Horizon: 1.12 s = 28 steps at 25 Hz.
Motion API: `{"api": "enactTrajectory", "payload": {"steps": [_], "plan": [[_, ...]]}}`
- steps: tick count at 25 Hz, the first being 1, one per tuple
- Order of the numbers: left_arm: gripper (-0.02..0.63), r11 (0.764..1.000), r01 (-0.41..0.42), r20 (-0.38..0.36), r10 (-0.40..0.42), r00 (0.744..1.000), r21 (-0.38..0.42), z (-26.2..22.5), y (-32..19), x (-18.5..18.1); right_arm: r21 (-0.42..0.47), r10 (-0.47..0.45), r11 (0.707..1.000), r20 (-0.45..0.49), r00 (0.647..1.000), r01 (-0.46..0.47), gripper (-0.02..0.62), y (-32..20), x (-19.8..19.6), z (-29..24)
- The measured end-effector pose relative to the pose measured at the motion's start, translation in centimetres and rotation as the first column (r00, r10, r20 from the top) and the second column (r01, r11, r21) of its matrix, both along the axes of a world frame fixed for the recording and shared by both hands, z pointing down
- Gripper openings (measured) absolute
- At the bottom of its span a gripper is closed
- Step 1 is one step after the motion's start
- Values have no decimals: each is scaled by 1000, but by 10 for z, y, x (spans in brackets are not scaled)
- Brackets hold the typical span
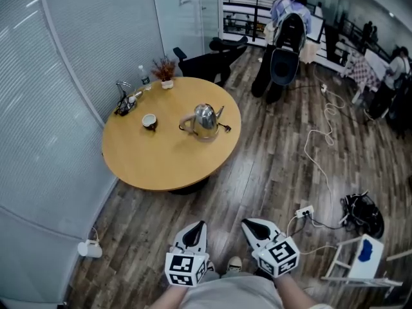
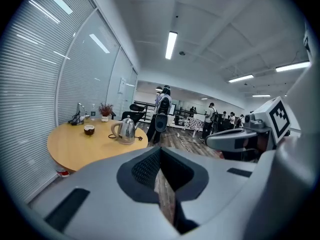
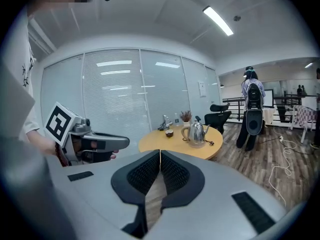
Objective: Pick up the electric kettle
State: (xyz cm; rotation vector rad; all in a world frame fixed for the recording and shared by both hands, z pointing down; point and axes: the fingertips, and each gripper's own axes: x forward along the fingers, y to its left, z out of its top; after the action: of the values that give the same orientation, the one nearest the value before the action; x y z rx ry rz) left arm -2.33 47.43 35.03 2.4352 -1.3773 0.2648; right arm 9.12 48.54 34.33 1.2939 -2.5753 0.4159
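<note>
A shiny steel electric kettle (image 1: pixel 205 120) stands upright on a round wooden table (image 1: pixel 161 159), spout to the right, handle to the left. It also shows far off in the left gripper view (image 2: pixel 127 131) and the right gripper view (image 3: pixel 196 133). Both grippers are held low near the person's body, well short of the table. The left gripper (image 1: pixel 194 227) is shut with nothing between its jaws. The right gripper (image 1: pixel 252 224) is shut and empty too.
On the table are a small brown cup (image 1: pixel 149 121), a dried-flower pot (image 1: pixel 166 73), a bottle (image 1: pixel 144 76) and a dark gadget (image 1: pixel 125 100). A black office chair (image 1: pixel 212 62) stands behind it. A person (image 1: pixel 283 37) stands at the back. White cables (image 1: pixel 322 153) and a power strip (image 1: pixel 304 211) lie on the wooden floor.
</note>
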Motion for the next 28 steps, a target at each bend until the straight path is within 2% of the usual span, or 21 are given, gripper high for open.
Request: {"api": "enactTrajectory", "payload": {"steps": [9, 16, 19, 24, 28], "plan": [[3, 997, -63, -42, 65, 997, 48, -13, -12, -18, 7, 62, 998, -8, 998, -62, 34, -17, -17, -3], [3, 994, -104, -11, 105, 994, 38, 0, -15, -38, 21, 104, 994, 24, 994, -105, 34, -19, -33, 1], [3, 994, -102, -10, 102, 995, 27, 6, -22, -43, 10, 91, 996, 36, 995, -92, 34, -24, -38, 7], [3, 996, -89, -25, 89, 996, 14, 15, -52, -47, 3, 62, 998, 69, 996, -62, 32, -53, -42, 15], [3, 996, -82, -36, 83, 996, 31, 16, -90, -45, -5, 54, 999, 79, 995, -54, 32, -98, -38, 23]]}}
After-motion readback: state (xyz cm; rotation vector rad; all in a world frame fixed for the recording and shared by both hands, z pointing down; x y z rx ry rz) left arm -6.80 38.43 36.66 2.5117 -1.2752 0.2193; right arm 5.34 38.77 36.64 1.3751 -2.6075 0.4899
